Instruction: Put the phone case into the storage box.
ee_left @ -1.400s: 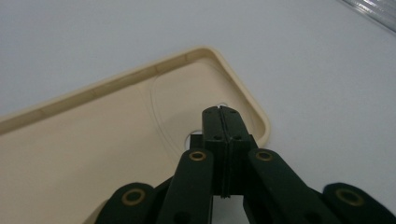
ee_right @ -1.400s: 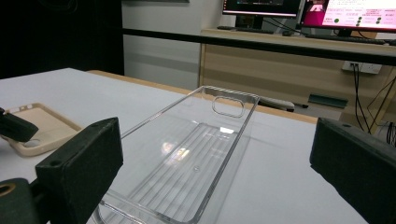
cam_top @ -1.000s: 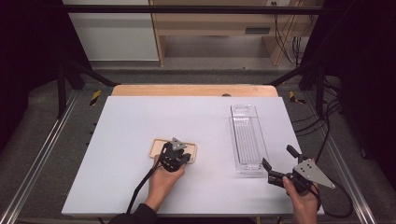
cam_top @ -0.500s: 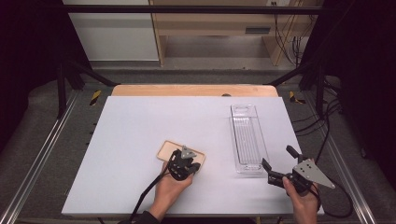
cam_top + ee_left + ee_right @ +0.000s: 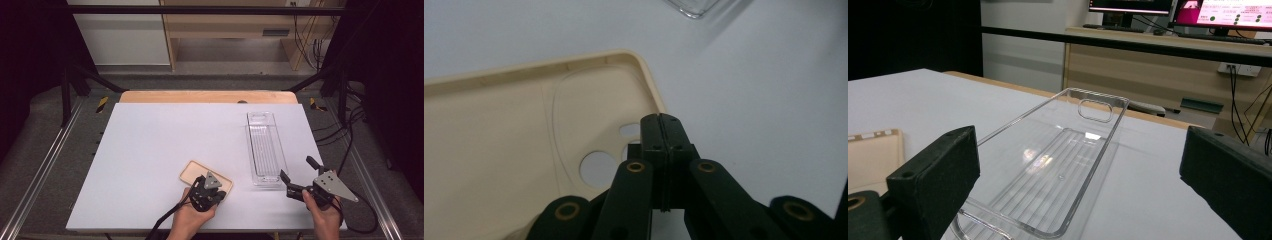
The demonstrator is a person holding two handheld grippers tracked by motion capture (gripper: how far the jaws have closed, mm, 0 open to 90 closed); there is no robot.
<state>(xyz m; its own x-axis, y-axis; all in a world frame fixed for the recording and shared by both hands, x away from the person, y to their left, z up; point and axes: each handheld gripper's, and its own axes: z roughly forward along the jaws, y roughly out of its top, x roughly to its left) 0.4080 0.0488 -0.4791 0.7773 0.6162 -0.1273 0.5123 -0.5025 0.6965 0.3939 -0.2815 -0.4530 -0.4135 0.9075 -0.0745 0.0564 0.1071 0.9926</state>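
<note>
Lower centre of the high view: left claw [image 5: 214, 191] closed tight on the rim of the beige phone case [image 5: 192, 173], dragging it across the counter [image 5: 150, 140]. Case looks light, thin, flexible; edge grip suits it. Right claw [image 5: 296, 176] wide open, empty, facing the clear tray [image 5: 264, 145].

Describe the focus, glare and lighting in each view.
High view: evenly lit white table, dark surroundings. Left gripper view: cream phone case fairly sharp, the shut tongs dark up close. Right gripper view: bright glints on the clear tray, monitors overexposed, the tongs' pads soft.
</note>
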